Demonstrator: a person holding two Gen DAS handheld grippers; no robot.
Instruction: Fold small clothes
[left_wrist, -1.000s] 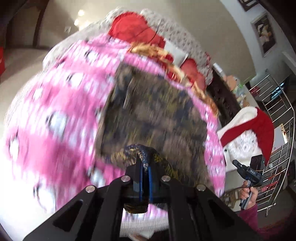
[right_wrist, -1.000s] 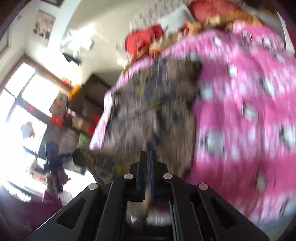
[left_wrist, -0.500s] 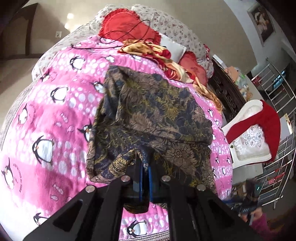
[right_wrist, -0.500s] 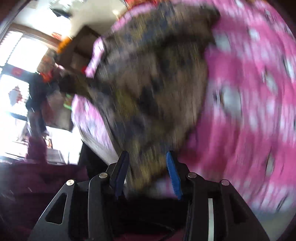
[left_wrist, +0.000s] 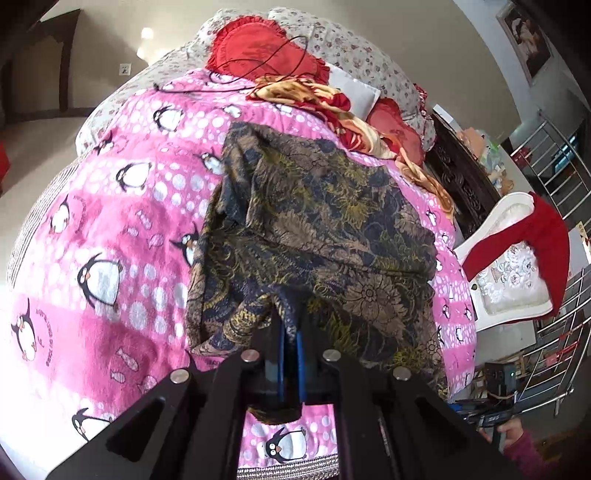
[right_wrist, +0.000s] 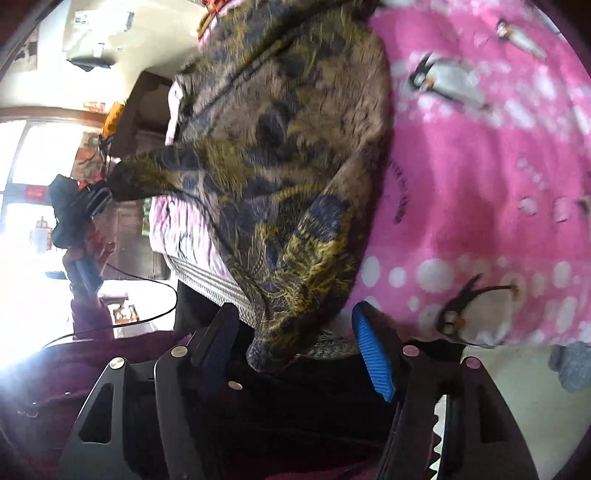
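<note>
Right gripper released garment; motion-blurred

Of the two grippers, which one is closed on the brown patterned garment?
The left gripper: its blue pads pinch a bunched edge of the brown patterned garment. The right gripper is open, touching nothing.

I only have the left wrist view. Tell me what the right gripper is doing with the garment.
Observer: The right gripper is open, and a corner of the patterned garment hangs between its blue pads.
Operator: Report whether it is pinched there.
Observer: No; the jaws stand wide apart on either side of the corner.
Operator: Confirm the left side from over there.
Observer: The right view shows the left gripper holding another corner out past the edge of the pink penguin blanket.
</note>
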